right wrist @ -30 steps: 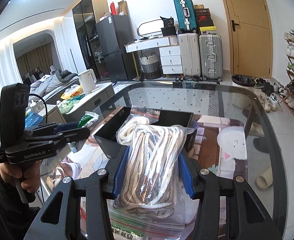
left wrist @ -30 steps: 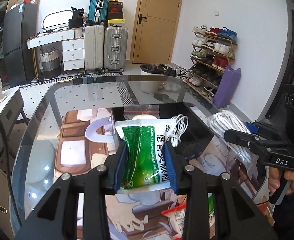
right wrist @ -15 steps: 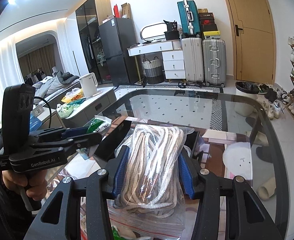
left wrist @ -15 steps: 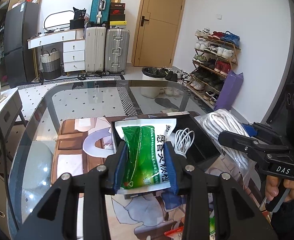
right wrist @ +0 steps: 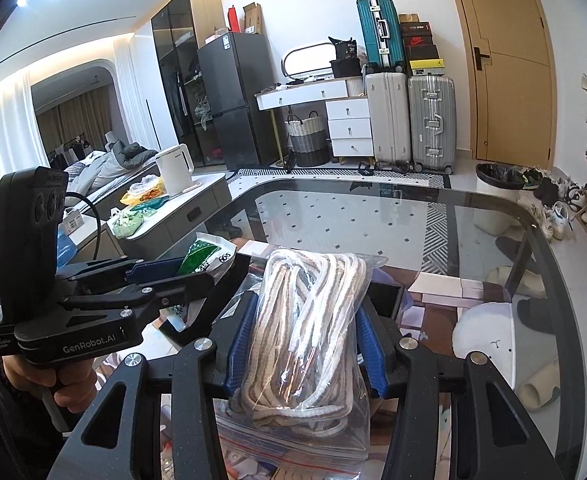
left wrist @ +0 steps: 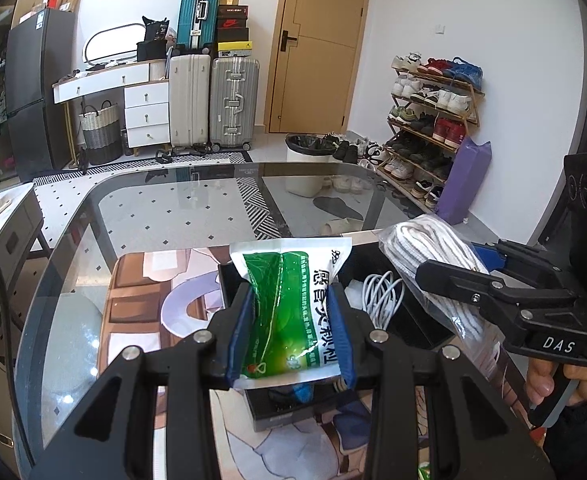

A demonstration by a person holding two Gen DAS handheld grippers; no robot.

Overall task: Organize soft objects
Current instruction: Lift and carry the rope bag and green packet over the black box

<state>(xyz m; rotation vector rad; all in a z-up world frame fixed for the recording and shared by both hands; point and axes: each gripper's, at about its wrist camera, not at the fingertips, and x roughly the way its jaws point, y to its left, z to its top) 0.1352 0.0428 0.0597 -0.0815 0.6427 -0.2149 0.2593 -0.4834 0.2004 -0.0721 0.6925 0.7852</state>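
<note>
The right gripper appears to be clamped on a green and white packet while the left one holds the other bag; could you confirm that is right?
Not quite: the right gripper is clamped on a clear zip bag of rope, as the right wrist view shows. The green and white packet is in the left gripper.

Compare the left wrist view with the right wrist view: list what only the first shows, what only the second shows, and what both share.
Only the left wrist view: the shoe rack, the purple bag, and the white cable in the black box.

Only the right wrist view: the white kettle and the bed.

Both: the left gripper shut on the green packet, the right gripper shut on the bagged rope, the glass table, suitcases and door.
</note>
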